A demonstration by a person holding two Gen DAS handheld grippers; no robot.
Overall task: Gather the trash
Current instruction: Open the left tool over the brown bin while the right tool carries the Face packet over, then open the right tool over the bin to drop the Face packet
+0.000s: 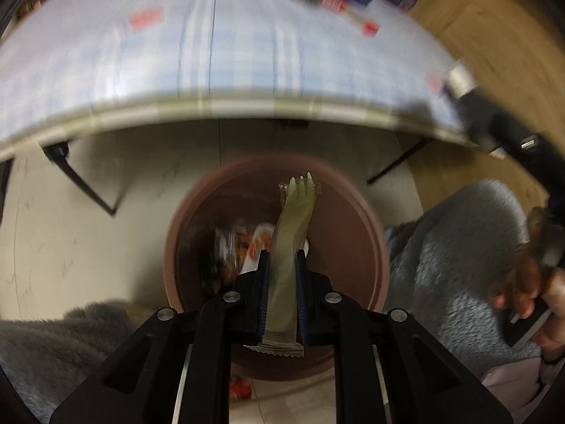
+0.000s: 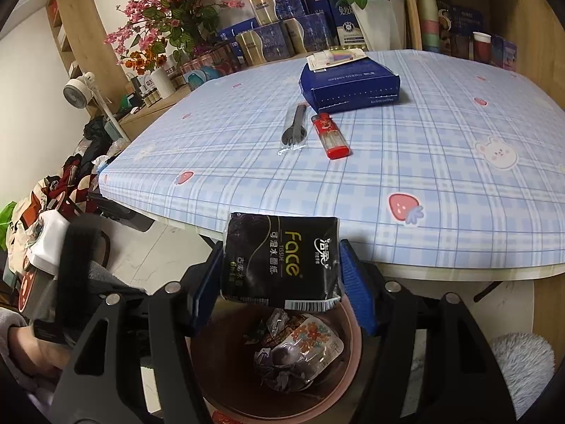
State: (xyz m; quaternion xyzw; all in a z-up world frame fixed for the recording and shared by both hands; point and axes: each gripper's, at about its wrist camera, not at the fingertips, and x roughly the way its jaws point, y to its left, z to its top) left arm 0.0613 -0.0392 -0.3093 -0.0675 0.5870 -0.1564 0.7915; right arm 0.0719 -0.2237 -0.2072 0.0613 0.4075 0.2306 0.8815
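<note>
Left gripper [image 1: 282, 265] clenched on a pale translucent plastic fork sealed in a clear wrapper [image 1: 293, 226]; pads press both flanks of the handle. Fork's long axis runs straight out along the fingers, tines at the far end, crimped wrapper tail at the near end behind the pads.

Round brown plastic waste bin [image 1: 353, 233] sits on the floor directly below and ahead of the left gripper, under the near edge of the table. Tines lie over the bin's mouth, toward its far wall. The left view is blurred, bin contents only roughly readable: crumpled wrappers [image 1: 247, 247].

Right gripper [image 2: 282, 265] grasps a black soft pack of facial tissues with green lettering [image 2: 280, 258], jaws standing wide on its two short sides. Pack hangs above the same bin [image 2: 226, 371], near its far rim; crumpled wrappers and a flowered clear packet [image 2: 300, 349] lie inside.

Still on the blue plaid tablecloth with strawberry prints [image 2: 441, 162], far side: black fork in a clear sleeve [image 2: 295, 129], red lighter [image 2: 332, 136] just right of it, blue flat box [image 2: 349, 84] beyond.

Judgement: both loads sit over the opening, so release should need little travel. Left fork points down into the bin and looks the better lined up; the long wrapper could catch the far rim if let go tilted
</note>
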